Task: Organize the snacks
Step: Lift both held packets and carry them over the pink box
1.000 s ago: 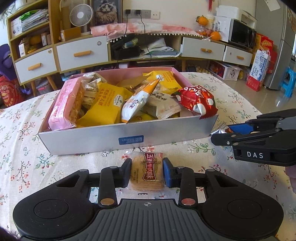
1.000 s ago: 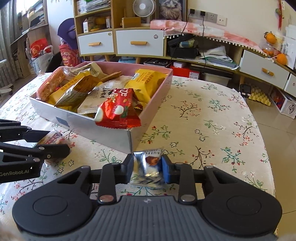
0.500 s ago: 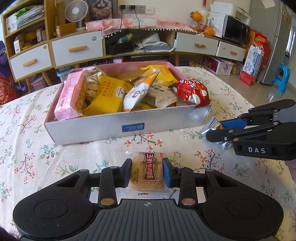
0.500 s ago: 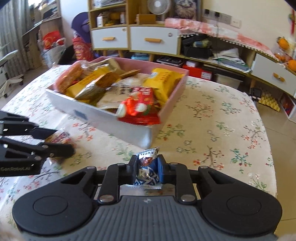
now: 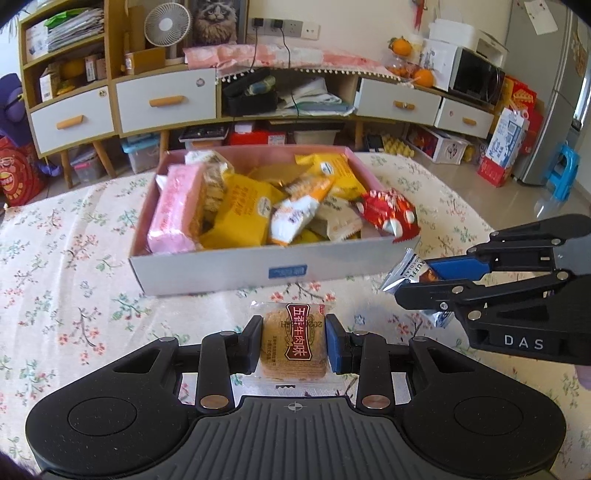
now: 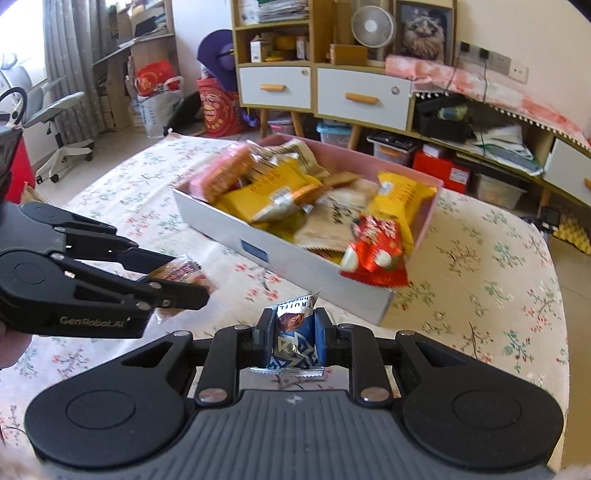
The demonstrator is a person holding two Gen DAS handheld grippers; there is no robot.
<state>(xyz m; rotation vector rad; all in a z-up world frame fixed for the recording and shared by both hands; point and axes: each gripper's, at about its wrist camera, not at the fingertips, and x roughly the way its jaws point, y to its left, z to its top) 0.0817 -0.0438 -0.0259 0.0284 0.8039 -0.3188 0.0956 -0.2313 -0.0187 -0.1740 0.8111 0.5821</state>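
A pink-lined grey snack box [image 5: 221,271] full of several packets sits on the flowered tablecloth; it also shows in the right wrist view [image 6: 280,254]. My left gripper [image 5: 294,341] is shut on a cracker packet [image 5: 293,341] with a red label, held above the cloth in front of the box. My right gripper [image 6: 294,338] is shut on a silver-blue truffle chocolate packet [image 6: 294,338], held near the box's front right corner. In the left wrist view the right gripper [image 5: 413,282] shows at the right with the truffle packet [image 5: 402,271]. A red packet [image 5: 389,214] hangs over the box's corner.
The round table's edge [image 6: 554,295] drops off at the right. Behind the table stand low cabinets with drawers [image 5: 166,99], a fan [image 5: 168,26] and floor clutter. An office chair [image 6: 55,122] stands far left.
Both grippers have lifted their packets off the cloth and pulled back, so the box looks farther away. The right gripper closed tighter on the truffle packet.
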